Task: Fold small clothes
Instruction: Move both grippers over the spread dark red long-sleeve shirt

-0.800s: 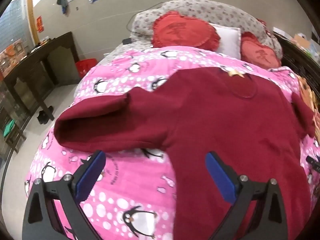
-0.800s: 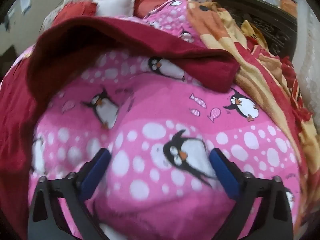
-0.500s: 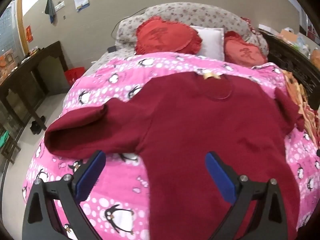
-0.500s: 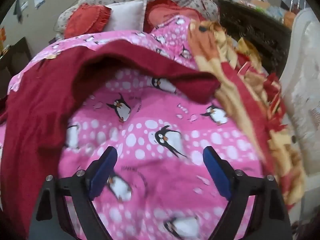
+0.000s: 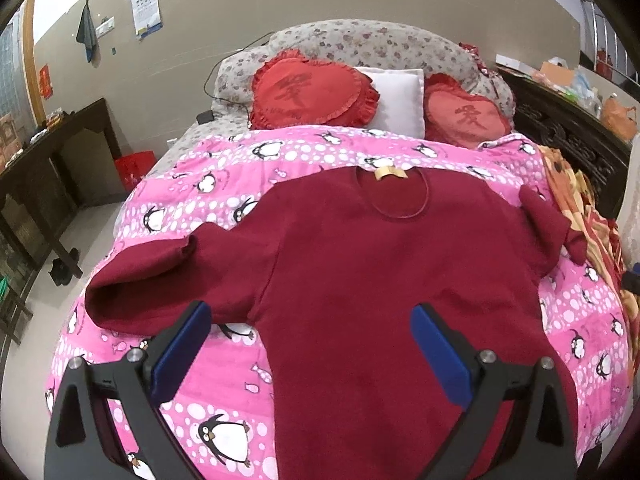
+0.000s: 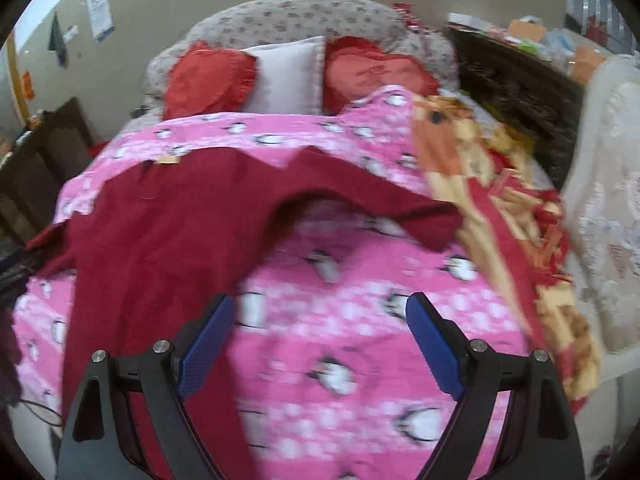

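Observation:
A dark red long-sleeved sweater (image 5: pixel 376 276) lies flat, front up, on a pink penguin-print quilt (image 5: pixel 208 412), its neck toward the pillows. Its left sleeve (image 5: pixel 160 280) stretches toward the bed's left edge. The right sleeve (image 6: pixel 372 208) reaches out to a patterned blanket. My left gripper (image 5: pixel 308 344) hovers open above the sweater's lower left part, nothing between its blue pads. My right gripper (image 6: pixel 320 340) is open over bare quilt right of the sweater's body (image 6: pixel 160 240), below the right sleeve. That view is blurred.
Two red heart cushions (image 5: pixel 312 92) and a white pillow (image 5: pixel 400 100) lie at the bed's head. An orange-and-red patterned blanket (image 6: pixel 500 208) is bunched along the right edge. A dark wooden table (image 5: pixel 52 152) stands left of the bed; dark furniture (image 5: pixel 568 132) stands on the right.
Both grippers have pulled back and up from the bed, so more of the sweater and pillows shows. The sweater has not moved. Both grippers stay open.

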The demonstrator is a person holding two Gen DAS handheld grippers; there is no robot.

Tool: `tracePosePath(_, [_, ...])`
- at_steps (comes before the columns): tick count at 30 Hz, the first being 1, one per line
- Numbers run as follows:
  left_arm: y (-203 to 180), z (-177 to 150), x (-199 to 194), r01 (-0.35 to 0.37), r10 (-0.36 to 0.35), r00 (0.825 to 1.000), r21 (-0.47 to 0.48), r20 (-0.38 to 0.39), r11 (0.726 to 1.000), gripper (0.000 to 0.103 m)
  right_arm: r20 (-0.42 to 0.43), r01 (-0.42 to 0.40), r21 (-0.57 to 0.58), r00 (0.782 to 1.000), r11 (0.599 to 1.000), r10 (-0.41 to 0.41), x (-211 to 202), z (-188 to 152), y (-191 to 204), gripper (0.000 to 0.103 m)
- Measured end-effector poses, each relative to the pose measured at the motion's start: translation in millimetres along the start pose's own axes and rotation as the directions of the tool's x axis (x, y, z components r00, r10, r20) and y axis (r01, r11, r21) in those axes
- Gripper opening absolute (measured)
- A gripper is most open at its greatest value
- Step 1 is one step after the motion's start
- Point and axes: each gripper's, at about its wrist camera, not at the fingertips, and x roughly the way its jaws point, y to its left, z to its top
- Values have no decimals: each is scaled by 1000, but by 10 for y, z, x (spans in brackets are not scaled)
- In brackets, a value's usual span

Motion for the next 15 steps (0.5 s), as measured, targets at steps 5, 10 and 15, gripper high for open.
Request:
tracePosePath(5, [85,-4,78,-12,12,1000,-23,-18,1000,102,-12,-42,-45,999,998,42,238,87,504,69])
tracePosePath(10, [73,-29,139,-14,14,1000,-27,-20,1000,102,-18,-73,-54,997,996,72,414,108,830,69])
tracePosePath(15, [10,-55,200,-17,16,1000,-17,-25,1000,102,-4,-42,-70,999,997,42,488,94,964,69])
